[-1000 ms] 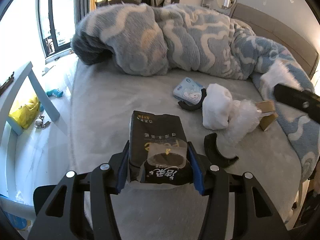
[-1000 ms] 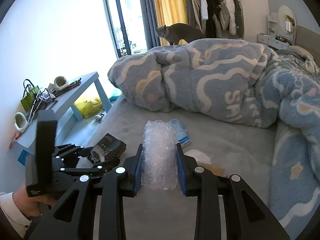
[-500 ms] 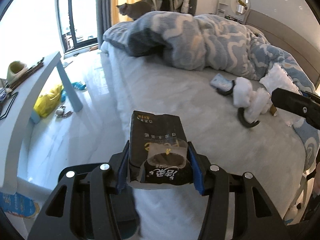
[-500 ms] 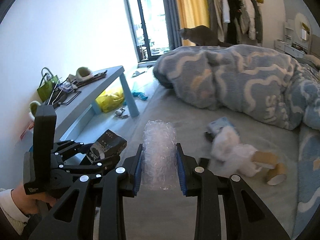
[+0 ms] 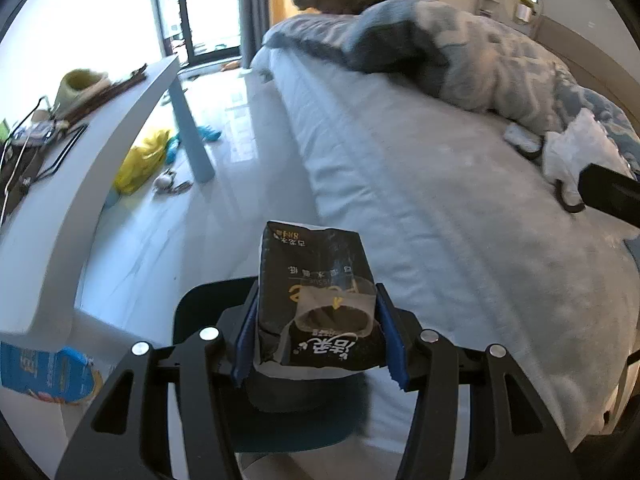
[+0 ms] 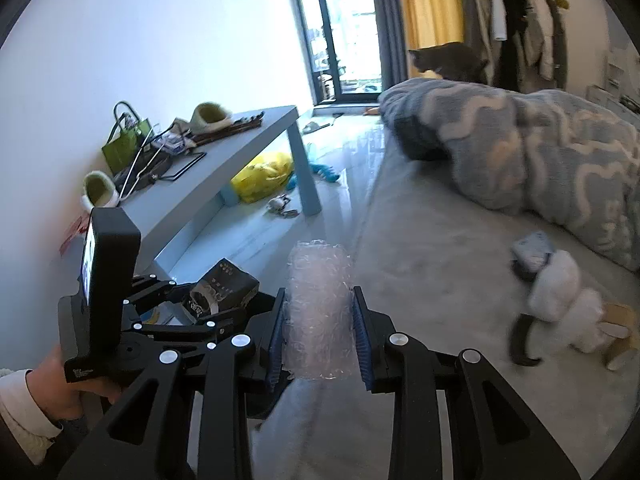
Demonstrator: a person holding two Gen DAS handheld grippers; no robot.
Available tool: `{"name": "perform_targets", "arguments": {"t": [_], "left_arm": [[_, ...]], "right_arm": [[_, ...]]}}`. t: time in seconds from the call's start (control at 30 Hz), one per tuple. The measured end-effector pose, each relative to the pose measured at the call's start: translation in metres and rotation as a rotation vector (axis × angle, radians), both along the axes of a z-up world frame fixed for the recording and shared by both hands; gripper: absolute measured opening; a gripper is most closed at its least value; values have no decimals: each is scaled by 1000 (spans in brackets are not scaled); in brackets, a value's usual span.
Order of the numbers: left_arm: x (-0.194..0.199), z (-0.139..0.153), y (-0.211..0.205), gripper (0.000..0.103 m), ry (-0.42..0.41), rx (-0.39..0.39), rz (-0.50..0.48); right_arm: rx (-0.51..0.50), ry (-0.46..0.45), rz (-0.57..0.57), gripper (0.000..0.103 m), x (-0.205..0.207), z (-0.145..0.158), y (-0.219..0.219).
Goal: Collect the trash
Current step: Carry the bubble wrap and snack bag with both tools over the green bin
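Left gripper (image 5: 320, 336) is closed on a crumpled black tissue packet with white and gold lettering (image 5: 316, 300), its blue pads pressed to both sides, and holds it out past the bed's edge, over a dark round container (image 5: 276, 420) on the floor that may be a bin — the view is too blocked to be sure. Right gripper (image 6: 319, 334) clamps an upright roll of clear bubble wrap (image 6: 319, 312) between its blue pads, above the near edge of the grey bed (image 6: 432, 248). In the right wrist view the left gripper (image 6: 208, 304) shows low on the left with the black packet (image 6: 224, 288) in its grip.

More litter lies on the bed: a fluffy white wad (image 6: 568, 300), a small pale blue packet (image 6: 534, 250), a curved black strip (image 6: 520, 338) and brown cardboard pieces (image 6: 620, 328) — all close together near the blue-and-cream patterned duvet (image 6: 520, 140). A grey cat (image 6: 448, 60) stands at the far end of the bed. A pale blue table (image 6: 224, 172) with clutter stands against the wall, a yellow plastic bag (image 6: 262, 176) beneath it.
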State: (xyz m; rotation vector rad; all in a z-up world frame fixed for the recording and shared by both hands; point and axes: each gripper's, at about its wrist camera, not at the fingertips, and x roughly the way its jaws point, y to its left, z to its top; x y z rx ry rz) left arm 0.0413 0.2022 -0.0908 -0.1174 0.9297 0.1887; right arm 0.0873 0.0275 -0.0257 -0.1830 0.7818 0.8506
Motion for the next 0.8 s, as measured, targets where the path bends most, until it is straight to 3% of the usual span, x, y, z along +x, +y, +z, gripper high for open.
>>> {"name": "perform_targets", "arguments": {"t": [0.33,0.53,0.7,0.73,0.8], "left_arm": [[-19,-37,59,56,111,-7,93],[-28,-63,71,58,201,32,81],[-38,-78,87,58,240,12,91],[-40,-79,90,59,241,5,98],[-46,-78,94,71,236,5,107]], "right_arm": [[-20,20,81,31,-21,-8,57],[-22,35,100,31,-25,-13,80],[-37,45,117,31,-28,-22,102],[-43,49,118,31,-28,-25,106],[-52,58,116,31,-28,-31,113]]}}
